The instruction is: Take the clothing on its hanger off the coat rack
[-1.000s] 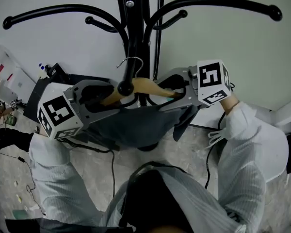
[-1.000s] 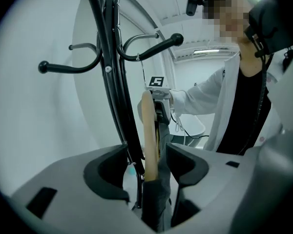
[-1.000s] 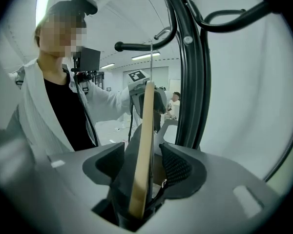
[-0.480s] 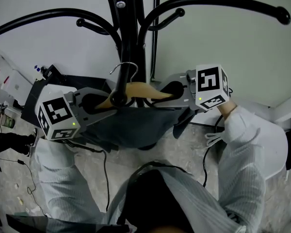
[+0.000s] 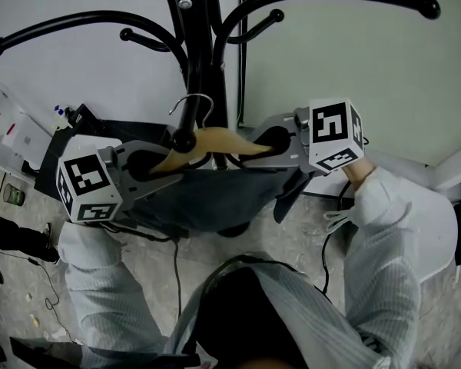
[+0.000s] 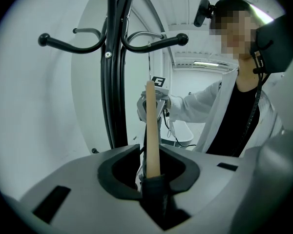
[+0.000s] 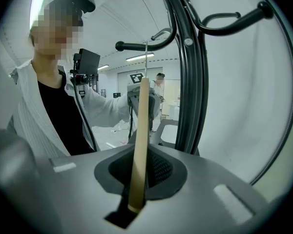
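The wooden hanger [image 5: 215, 140], with dark clothing [image 5: 215, 198] draped beneath it, hung close against the post of the coat rack [image 5: 203, 52]. Its wire hook [image 5: 194, 101] was looped over a short knobbed peg [image 5: 184, 137] low on the post, under the long curved arms at the rack's top.

My left gripper [image 5: 167, 161] was clamped on the hanger's left end. There a dark fold, probably the cloth, sat in the pinch with the wood. My right gripper [image 5: 267, 146] was clamped on the bare right end. Both sets of jaws had just been closing, each with the hanger's wood between them. In each gripper view the wood ran straight out from the grip toward the other gripper, with the rack's post just beside it.

I judged the task to be at its first real step. The two-ended grasp was made, but nothing had come off: the hook was on its peg and the clothing was carried by the rack.

What remained, as I read it, was to raise the hook over the knob and draw the hanger away from the post. Both ends would need to stay level, or the clothing might slide off the wood or the hook might snag on the peg.
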